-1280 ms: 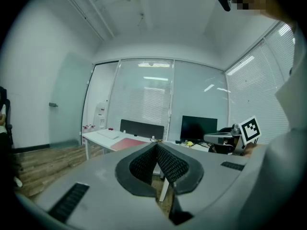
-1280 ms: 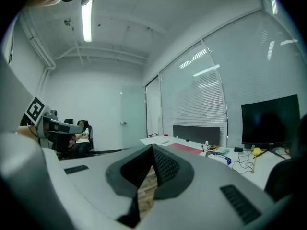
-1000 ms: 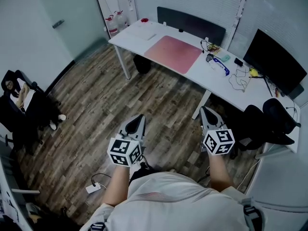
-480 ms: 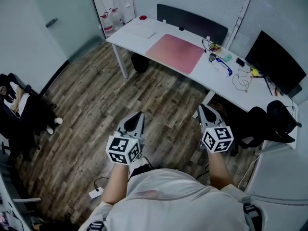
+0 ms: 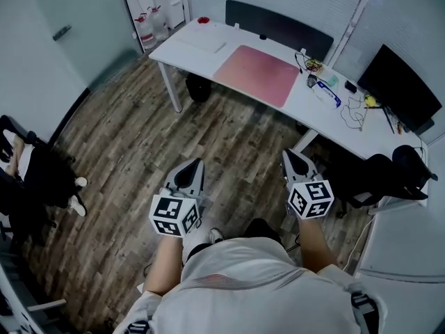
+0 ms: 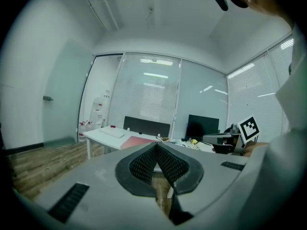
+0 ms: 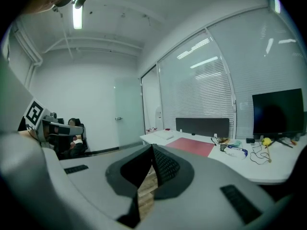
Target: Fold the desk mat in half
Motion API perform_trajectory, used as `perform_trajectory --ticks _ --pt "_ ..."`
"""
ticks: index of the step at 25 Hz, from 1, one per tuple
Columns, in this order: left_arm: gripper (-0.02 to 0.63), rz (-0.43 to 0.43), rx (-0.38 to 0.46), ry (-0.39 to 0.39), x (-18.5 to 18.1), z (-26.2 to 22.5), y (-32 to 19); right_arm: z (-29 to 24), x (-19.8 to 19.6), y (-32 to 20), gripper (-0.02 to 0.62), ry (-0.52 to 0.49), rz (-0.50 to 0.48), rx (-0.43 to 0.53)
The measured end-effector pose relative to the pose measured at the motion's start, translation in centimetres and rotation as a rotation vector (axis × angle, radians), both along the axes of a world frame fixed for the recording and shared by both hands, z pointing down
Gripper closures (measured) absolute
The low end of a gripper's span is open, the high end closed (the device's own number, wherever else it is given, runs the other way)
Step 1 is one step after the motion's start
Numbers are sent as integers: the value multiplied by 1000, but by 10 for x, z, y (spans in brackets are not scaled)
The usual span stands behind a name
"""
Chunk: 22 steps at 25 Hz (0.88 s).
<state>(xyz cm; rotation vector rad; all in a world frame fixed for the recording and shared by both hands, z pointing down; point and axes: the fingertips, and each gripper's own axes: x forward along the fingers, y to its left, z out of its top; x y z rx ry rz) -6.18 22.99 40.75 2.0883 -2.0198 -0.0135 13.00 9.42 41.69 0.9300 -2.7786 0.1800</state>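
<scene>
The pink desk mat (image 5: pixel 256 74) lies flat and unfolded on the white desk (image 5: pixel 306 110) across the room. It also shows in the left gripper view as a thin pink strip (image 6: pixel 139 141), and in the right gripper view (image 7: pixel 192 145). My left gripper (image 5: pixel 193 164) and right gripper (image 5: pixel 287 155) are held side by side over the wooden floor, well short of the desk, pointing toward it. Both are shut with nothing between the pads. In their own views the left gripper's tips (image 6: pixel 156 145) and the right gripper's tips (image 7: pixel 152 147) meet.
A dark divider panel (image 5: pixel 274 28) runs along the desk's far edge. A black monitor (image 5: pixel 400 89), cables and small items (image 5: pixel 325 92) lie right of the mat. A black office chair (image 5: pixel 389 176) stands at the right. A person sits at the far left (image 5: pixel 28 179). Bottles (image 5: pixel 146 23) stand by the wall.
Both grippers have moved forward across the floor toward the desk. The desk and mat now sit a little nearer in the head view. Both stay shut.
</scene>
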Motion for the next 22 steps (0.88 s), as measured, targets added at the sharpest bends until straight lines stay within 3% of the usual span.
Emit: perform_trajectory --ticks 11,16,22 --pt "592 -53 -29 19 -47 15 -66 16 -53 -82 543 0 -48 -24" --pt "594 -68 -40 -2 -64 8 -133 14 -73 -151 543 -23 -65 -23" --pt "594 -35 -52 -22 -55 -1 -230 20 -57 -248 543 -49 -17 -64"
